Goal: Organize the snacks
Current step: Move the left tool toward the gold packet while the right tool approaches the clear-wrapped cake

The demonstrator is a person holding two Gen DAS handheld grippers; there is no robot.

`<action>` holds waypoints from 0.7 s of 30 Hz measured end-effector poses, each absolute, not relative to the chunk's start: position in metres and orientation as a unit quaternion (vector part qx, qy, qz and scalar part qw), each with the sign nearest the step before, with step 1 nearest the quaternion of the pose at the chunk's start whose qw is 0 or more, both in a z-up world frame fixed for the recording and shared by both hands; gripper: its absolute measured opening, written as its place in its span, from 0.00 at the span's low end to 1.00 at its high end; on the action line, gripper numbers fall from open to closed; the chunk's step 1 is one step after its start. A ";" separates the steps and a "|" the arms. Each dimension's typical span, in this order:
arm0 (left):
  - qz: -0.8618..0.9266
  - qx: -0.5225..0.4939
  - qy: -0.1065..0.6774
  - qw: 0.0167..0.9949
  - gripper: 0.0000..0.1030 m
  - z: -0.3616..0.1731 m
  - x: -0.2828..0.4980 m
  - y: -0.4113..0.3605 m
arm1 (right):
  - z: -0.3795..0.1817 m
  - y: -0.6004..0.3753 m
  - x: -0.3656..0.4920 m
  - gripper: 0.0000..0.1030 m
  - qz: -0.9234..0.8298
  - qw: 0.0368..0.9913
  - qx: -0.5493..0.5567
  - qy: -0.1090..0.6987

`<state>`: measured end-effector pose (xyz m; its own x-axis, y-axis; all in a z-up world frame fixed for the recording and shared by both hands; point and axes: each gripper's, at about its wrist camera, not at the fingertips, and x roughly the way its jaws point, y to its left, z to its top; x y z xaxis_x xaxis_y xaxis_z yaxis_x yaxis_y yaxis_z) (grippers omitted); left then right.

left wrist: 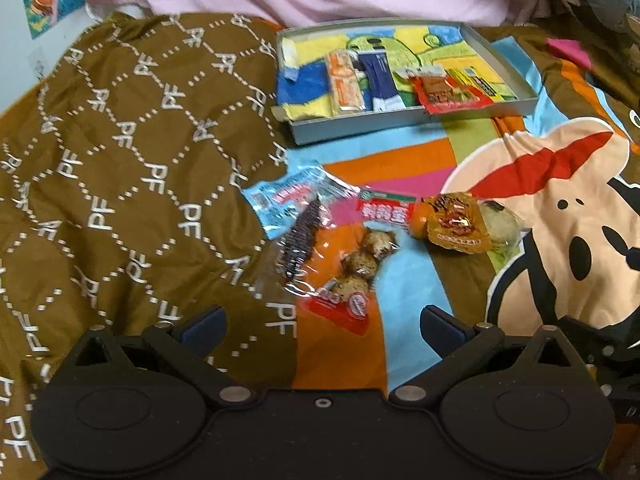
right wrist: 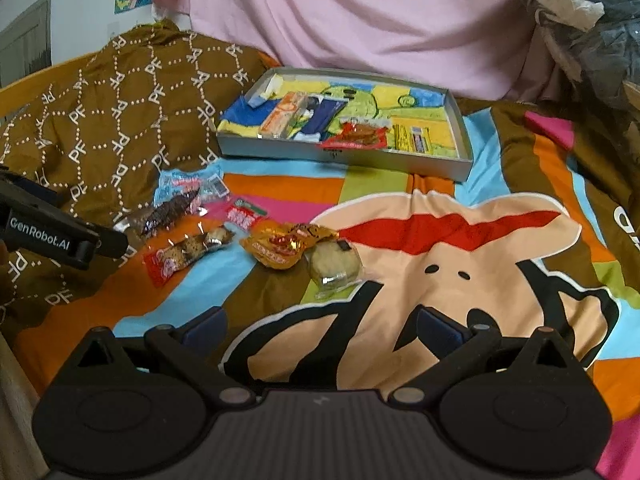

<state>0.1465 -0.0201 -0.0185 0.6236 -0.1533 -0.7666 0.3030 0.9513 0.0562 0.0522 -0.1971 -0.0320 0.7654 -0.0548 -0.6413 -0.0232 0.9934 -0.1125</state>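
A grey tray (left wrist: pixel 404 125) (right wrist: pixel 340 156) stands at the back and holds several snack packets, among them an orange bar (left wrist: pixel 344 84) (right wrist: pixel 282 118) and a red packet (left wrist: pixel 444 94) (right wrist: pixel 360 134). Loose snacks lie in front of it: a blue packet (left wrist: pixel 288 196) (right wrist: pixel 184 184), a dark bar (left wrist: pixel 300 240) (right wrist: pixel 168 212), a clear packet of round balls with a red end (left wrist: pixel 352 276) (right wrist: pixel 188 254), a yellow-orange packet (left wrist: pixel 452 224) (right wrist: pixel 284 246) and a pale round cake (left wrist: pixel 500 224) (right wrist: pixel 334 266). My left gripper (left wrist: pixel 320 324) is open, just short of the ball packet. My right gripper (right wrist: pixel 320 322) is open and empty.
Everything lies on a colourful cartoon-print cloth (left wrist: pixel 560 208) (right wrist: pixel 460 248), with brown patterned fabric (left wrist: pixel 132 152) (right wrist: pixel 120 112) on the left. Pink cloth (right wrist: pixel 360 20) hangs behind the tray. The left gripper's body (right wrist: pixel 60 232) shows at the left edge of the right wrist view.
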 end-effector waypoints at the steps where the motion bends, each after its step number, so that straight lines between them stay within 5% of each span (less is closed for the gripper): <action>1: -0.131 0.087 0.421 0.893 0.99 -0.020 0.149 -0.021 | -0.033 -0.197 0.053 1.00 -0.008 0.937 -0.057 0.345; 21: -0.177 0.037 0.438 0.881 0.99 -0.042 0.214 -0.055 | -0.037 -0.219 0.096 1.00 0.032 0.927 -0.123 0.352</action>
<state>0.2144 -0.0547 -0.0423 0.5539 -0.2786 -0.7846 0.3439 0.9348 -0.0891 0.0960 -0.2187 -0.0369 0.7495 -0.0269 -0.6615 -0.1467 0.9676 -0.2055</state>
